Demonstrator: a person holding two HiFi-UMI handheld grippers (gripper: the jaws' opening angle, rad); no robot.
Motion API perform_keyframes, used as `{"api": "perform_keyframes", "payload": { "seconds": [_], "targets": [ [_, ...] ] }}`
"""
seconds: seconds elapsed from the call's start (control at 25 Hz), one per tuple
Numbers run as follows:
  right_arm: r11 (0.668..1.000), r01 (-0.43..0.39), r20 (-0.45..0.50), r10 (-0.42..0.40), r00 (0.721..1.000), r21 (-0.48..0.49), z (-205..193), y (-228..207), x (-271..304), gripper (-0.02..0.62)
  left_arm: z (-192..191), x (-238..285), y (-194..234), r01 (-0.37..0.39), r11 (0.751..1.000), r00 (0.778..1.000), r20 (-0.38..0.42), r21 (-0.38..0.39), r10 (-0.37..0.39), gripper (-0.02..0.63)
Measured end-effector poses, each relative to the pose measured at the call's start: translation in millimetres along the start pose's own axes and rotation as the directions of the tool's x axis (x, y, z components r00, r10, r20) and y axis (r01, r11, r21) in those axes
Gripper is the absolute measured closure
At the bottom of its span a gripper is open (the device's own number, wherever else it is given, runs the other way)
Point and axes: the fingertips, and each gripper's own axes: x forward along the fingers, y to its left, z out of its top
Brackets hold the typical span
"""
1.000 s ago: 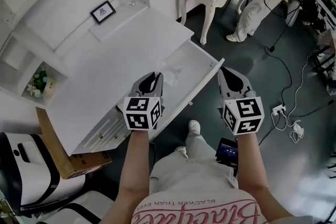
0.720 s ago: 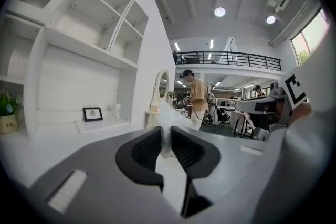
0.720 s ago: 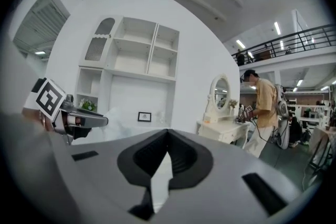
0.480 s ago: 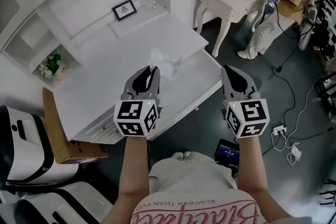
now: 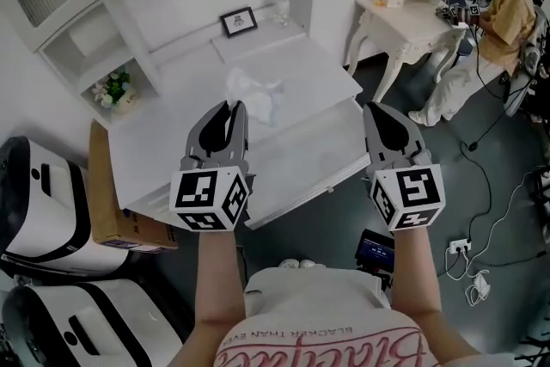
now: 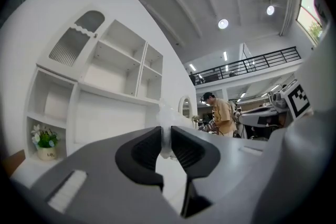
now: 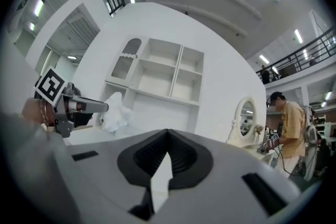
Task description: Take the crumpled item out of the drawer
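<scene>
Shelving [image 5: 103, 4] rises at the back of a white desk [image 5: 172, 142], and the desk's drawer [image 5: 301, 163] stands pulled out toward the person. To the right, well apart from it, is a white dressing table [image 5: 404, 13] with an oval mirror, where a seated person in a yellow shirt [image 5: 503, 4] is busy. A cardboard box [image 5: 107, 202] leans against the desk's left end.

The left gripper [image 5: 230, 105] is held over the desk, and its jaws are clamped on a thin fold of the crumpled white item [image 5: 253, 90]. The item is bunched up beyond the fingertips, lifted clear of the drawer and hanging in the air in front of the shelving. The right gripper [image 5: 375, 109] is over the drawer's right end. Its jaws are closed tip to tip with nothing between them.

A small framed picture [image 5: 238, 21] stands on the desk's back ledge. A little flower pot [image 5: 116, 90] sits in the lower left cubby.
</scene>
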Motion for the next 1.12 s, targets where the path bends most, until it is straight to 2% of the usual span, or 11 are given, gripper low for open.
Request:
{"api": "perform_keyframes", "payload": {
  "seconds": [0.36, 1.12],
  "targets": [
    [1.000, -0.008, 0.076, 0.007, 0.997, 0.008, 25, 1, -1, 0.589, 37, -29, 17, -0.082, 0.995, 0.995, 0.066, 0.053, 0.079, 0.538],
    [1.000, -0.005, 0.105, 0.005, 0.995, -0.002, 38, 11, -13, 0.591, 52, -44, 12, -0.080, 0.995, 0.992, 0.108, 0.068, 0.072, 0.538]
  ]
}}
